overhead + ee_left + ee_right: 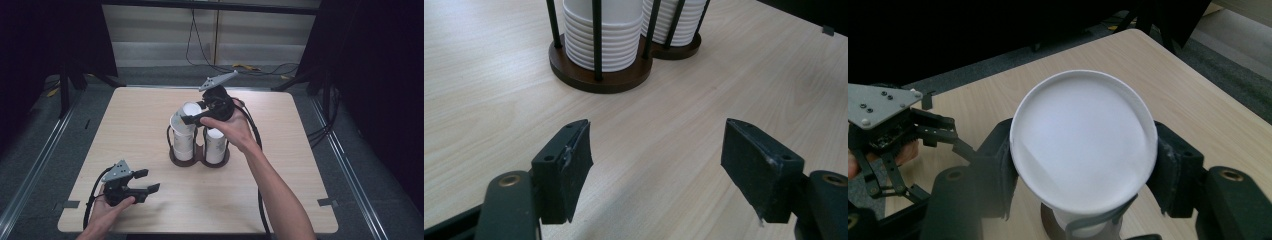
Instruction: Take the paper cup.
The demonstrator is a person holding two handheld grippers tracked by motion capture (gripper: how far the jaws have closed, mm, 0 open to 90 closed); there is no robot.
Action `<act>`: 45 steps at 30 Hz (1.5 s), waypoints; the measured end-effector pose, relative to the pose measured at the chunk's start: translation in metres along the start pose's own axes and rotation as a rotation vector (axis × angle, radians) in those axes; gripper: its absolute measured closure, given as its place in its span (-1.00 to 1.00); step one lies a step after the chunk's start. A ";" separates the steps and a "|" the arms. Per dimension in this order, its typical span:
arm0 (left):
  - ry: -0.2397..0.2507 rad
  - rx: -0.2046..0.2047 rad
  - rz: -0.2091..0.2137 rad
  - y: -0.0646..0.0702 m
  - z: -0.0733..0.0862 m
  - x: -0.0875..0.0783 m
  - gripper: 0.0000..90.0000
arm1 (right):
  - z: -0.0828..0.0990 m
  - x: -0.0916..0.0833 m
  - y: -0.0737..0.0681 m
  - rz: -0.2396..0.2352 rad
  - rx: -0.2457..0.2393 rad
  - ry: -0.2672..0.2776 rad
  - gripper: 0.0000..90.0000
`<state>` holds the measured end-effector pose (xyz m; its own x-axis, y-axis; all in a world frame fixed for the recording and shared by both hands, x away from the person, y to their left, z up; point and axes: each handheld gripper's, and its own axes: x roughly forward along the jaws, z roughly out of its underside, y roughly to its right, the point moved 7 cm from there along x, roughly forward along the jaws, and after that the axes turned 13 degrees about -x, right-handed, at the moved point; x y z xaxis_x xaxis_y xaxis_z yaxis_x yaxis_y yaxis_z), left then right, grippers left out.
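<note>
Step in hand: a white paper cup [1082,150] is being taken off, or set onto, the left stack [183,142] in the two-post cup holder [199,159]; which of the two cannot be told.
Right tongs [192,116]: clamped on the cup, one black jaw pressed against each side just under its rim, as seen in the right gripper view.
Cup position: tilted, held at the top of the left stack near the middle of the table [280,190]; whether it is free of the cups below cannot be told.
Right stack [215,145]: left standing in the holder just beside the left one.
Left tongs [144,186]: held apart with nothing between the jaws, low over the near left part of the table, pointed toward the holder.
Next move, as judged: the cup should be kept clear of the thin black posts [596,40], and the holder base may need steadying by the free tongs.
</note>
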<state>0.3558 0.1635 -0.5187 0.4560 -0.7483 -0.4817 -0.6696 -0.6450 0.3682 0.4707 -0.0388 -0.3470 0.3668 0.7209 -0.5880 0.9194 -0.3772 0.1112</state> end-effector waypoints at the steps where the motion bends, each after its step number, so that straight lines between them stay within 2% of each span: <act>1: 0.005 0.003 0.009 0.001 -0.001 0.000 -0.37 | 0.001 -0.002 -0.001 0.000 0.003 0.004 -0.17; 4: 0.006 -0.004 0.019 0.002 -0.002 0.001 -0.37 | 0.002 -0.008 -0.003 -0.001 0.007 0.028 -0.17; 5: 0.022 -0.009 0.034 0.003 -0.004 0.000 -0.37 | 0.002 -0.010 -0.005 -0.004 0.009 0.038 -0.17; 8: 0.034 -0.012 0.024 0.004 -0.007 -0.002 -0.42 | 0.003 -0.016 -0.008 -0.007 0.007 0.056 -0.17; 12: 0.032 -0.009 0.021 0.006 -0.008 -0.002 -0.45 | 0.006 -0.020 -0.013 -0.018 0.005 0.065 -0.17; 16: 0.028 -0.008 0.044 0.010 -0.012 0.000 -0.49 | 0.011 -0.027 -0.019 -0.027 0.019 0.105 -0.17; 17: 0.033 -0.009 0.064 0.013 -0.015 0.000 -0.52 | 0.012 -0.028 -0.021 -0.028 0.023 0.112 -0.17; 21: 0.037 0.013 0.079 0.017 -0.024 0.002 -0.54 | 0.019 -0.033 -0.028 -0.032 0.025 0.120 -0.17; 26: 0.065 0.005 0.093 0.020 -0.038 0.004 -0.57 | 0.027 -0.034 -0.033 -0.041 0.033 0.127 -0.17; 28: 0.077 0.025 0.102 0.023 -0.046 0.005 -0.57 | 0.033 -0.033 -0.038 -0.055 0.038 0.136 -0.17; 33: 0.101 0.033 0.127 0.029 -0.057 0.005 -0.58 | 0.044 -0.031 -0.043 -0.073 0.054 0.149 -0.17; 42: 0.119 0.060 0.162 0.041 -0.072 0.008 -0.64 | 0.060 -0.034 -0.051 -0.090 0.077 0.208 -0.17; 45: 0.114 0.087 0.193 0.050 -0.078 0.010 -0.64 | 0.065 -0.037 -0.053 -0.092 0.098 0.236 -0.17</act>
<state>0.3729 0.1116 -0.4430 0.3743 -0.8723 -0.3145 -0.7968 -0.4761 0.3721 0.3994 -0.0831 -0.3834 0.3160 0.8660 -0.3876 0.9366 -0.3500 -0.0185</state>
